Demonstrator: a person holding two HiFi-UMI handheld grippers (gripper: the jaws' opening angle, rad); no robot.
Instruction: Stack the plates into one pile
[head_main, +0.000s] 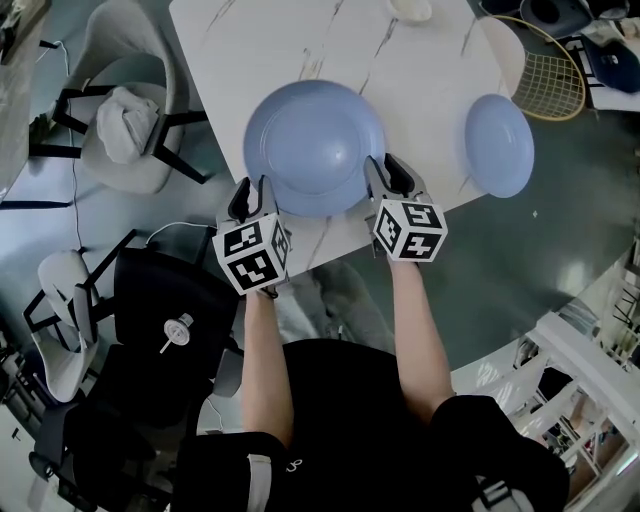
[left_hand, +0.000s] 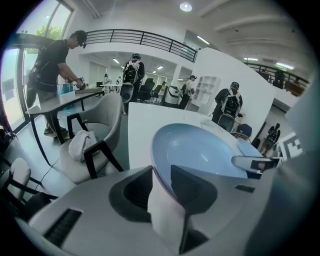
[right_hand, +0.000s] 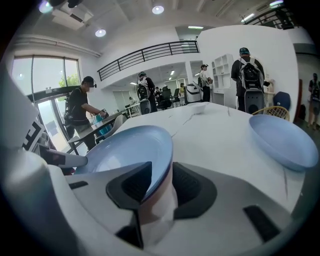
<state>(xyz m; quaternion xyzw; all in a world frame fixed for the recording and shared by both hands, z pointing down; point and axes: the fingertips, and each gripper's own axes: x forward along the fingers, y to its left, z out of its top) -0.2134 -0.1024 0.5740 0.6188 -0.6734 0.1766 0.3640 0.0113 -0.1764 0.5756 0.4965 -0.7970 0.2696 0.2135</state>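
Note:
A large light-blue plate (head_main: 314, 148) (left_hand: 200, 147) (right_hand: 125, 147) lies on the white marble table (head_main: 420, 70) close to its near edge. My left gripper (head_main: 252, 195) (left_hand: 161, 175) stands at the plate's near-left rim, with the rim between its jaws. A strip of table shows between the outer pad and the rim. My right gripper (head_main: 388, 172) (right_hand: 161, 172) stands at the near-right rim, again with the rim between its jaws and a gap beside it. A smaller light-blue plate (head_main: 498, 144) (right_hand: 282, 140) sits at the table's right edge, partly over it.
A small white bowl (head_main: 410, 8) sits at the table's far edge. A grey chair with a white cloth (head_main: 130, 125) stands at the left, a wicker chair (head_main: 550, 75) at the far right and a black chair (head_main: 160, 320) near left. Several people (left_hand: 55, 65) stand in the background.

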